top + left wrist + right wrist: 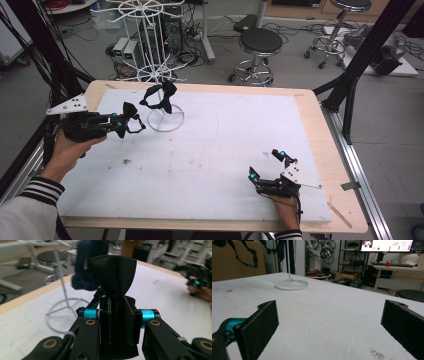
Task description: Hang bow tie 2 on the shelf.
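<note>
left gripper's got a bow tie and is heading for the rack

nearest the person, the right gripper (269, 166) just sits low on the white table mat (240, 150) near the front right corner, jaws spread wide with nothing between them. in its own view the two black pads (258, 325) frame bare mat, so it looks like it's idling for now.

further out on the left side, the left gripper (122, 125) is held up off the mat, jaws clamped tight on a black bow tie (113, 275). the pinched middle sits between the pads and the fabric fans out above them. it's close beside the white wire rack (159, 75), not touching as far as the pictures show.

so the step in hand looks like carrying this tie to the rack to hang it. the next move probably calls for lining its strap loop up over one of the thin wire arms, then letting go only once it's hooked. those arms are skinny, so easy to miss.

as for what the rack holds: one dark bow tie (161, 95) already hangs from it low down, above the ring base (165, 121). the upper arms look bare.
</note>
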A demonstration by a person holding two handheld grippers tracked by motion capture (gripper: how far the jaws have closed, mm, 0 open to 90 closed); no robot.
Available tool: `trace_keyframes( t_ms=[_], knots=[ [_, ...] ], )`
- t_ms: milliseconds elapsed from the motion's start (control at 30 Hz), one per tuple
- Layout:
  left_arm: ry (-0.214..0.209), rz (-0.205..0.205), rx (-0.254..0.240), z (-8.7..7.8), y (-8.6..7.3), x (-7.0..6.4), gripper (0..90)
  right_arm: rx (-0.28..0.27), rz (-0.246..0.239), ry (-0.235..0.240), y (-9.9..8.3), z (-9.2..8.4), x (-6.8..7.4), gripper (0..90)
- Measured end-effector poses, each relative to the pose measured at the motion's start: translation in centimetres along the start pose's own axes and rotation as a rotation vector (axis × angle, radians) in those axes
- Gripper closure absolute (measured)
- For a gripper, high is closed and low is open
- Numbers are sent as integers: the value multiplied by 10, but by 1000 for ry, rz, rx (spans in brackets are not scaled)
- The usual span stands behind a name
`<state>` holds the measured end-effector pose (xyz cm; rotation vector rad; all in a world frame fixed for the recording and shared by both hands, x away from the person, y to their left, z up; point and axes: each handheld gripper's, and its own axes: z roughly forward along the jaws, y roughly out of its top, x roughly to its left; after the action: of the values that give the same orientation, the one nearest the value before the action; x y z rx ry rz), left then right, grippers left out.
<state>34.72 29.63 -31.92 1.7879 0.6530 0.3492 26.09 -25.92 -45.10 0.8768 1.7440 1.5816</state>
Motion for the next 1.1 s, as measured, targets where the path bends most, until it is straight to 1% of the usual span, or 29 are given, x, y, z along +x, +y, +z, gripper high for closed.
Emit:
trace_keyframes(
  t_ms=[67, 200, 300, 400, 467, 533, 600, 733, 800, 933, 1033, 1100],
  knots=[
    [29, -23, -10, -1, 2, 1, 768, 1, -2, -1, 0, 0, 0, 6],
    [72, -30, -34, -2, 7, 0, 768, -2, -9, 1, 0, 0, 0, 6],
    [89, -31, -51, -2, 12, 0, 768, -3, -9, 1, 0, 0, 0, 6],
    [112, -33, -56, -1, 17, 0, 768, -3, -8, 0, 0, 0, 0, 6],
    [119, -37, -72, -2, 21, 1, 768, -2, -9, 1, 0, 0, 0, 7],
    [133, -43, -77, -2, 24, 1, 768, -1, -6, 2, 0, 0, 0, 7],
    [154, -49, -87, -1, 28, 1, 768, -1, -5, 2, 0, 0, 1, 6],
    [172, -57, -110, 0, 36, -1, 768, -2, -11, 4, 0, 0, 0, 6],
    [185, -57, -106, 2, 41, -2, 768, -2, -10, 4, 0, 0, 0, 6],
    [192, -54, -111, 3, 48, -4, 768, -2, -12, 4, 0, 0, 0, 6],
    [207, -48, -107, 6, 53, -6, 768, -2, -12, 3, 0, 0, -1, 7],
    [208, -56, -112, 8, 55, -6, 768, -2, -11, 3, 0, 0, -1, 6]
  ],
)
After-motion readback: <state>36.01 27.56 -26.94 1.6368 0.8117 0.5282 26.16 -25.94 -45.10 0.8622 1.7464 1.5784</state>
